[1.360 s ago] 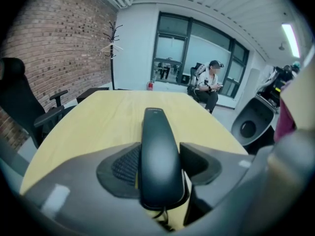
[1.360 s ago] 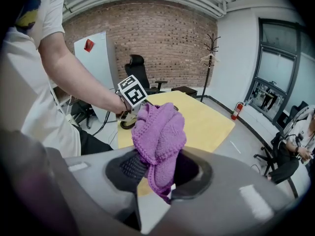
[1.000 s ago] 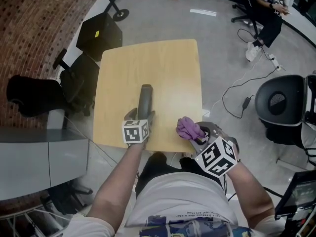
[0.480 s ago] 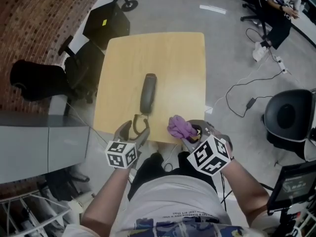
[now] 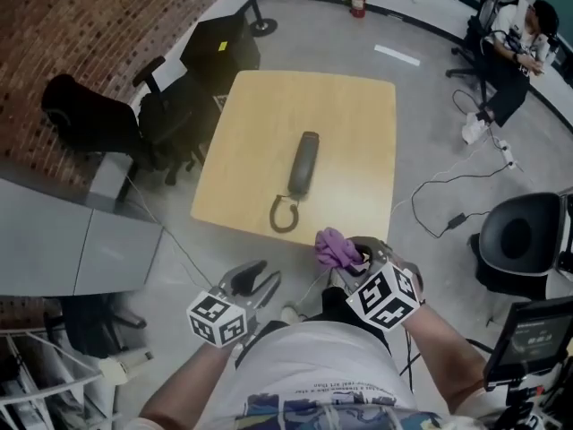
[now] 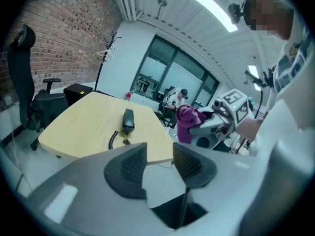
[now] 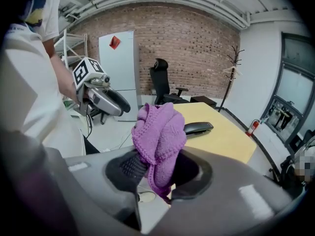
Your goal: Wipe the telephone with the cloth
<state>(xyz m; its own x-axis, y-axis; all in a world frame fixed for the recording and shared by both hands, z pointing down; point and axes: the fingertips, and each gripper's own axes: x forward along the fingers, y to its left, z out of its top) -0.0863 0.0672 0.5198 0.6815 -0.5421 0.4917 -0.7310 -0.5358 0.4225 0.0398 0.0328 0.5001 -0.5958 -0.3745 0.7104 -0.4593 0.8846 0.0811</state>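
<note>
A dark telephone handset (image 5: 303, 164) lies on the wooden table (image 5: 358, 133), its coiled cord (image 5: 285, 215) curling at the near end. My left gripper (image 5: 253, 280) hangs off the table's near edge, well short of the handset. Its jaws have just been closing, but a gap remains and nothing is between them. In the left gripper view the handset (image 6: 128, 119) lies far ahead of the left gripper (image 6: 158, 163). My right gripper (image 5: 354, 256) is shut on a bunched purple cloth (image 5: 336, 247), also off the near edge. The cloth (image 7: 160, 136) stands up between the pads.
Black office chairs (image 5: 170, 115) and a black case (image 5: 219, 47) stand left of the table. A round dark chair (image 5: 524, 240) and a floor cable (image 5: 448, 218) are at the right. A seated person (image 5: 515, 25) is far back right. A grey cabinet (image 5: 63, 240) is at the near left.
The left gripper has drawn back from the handset's near end to beyond the table's near edge, and its jaws have narrowed. The right gripper, still holding the cloth, has also shifted back.
</note>
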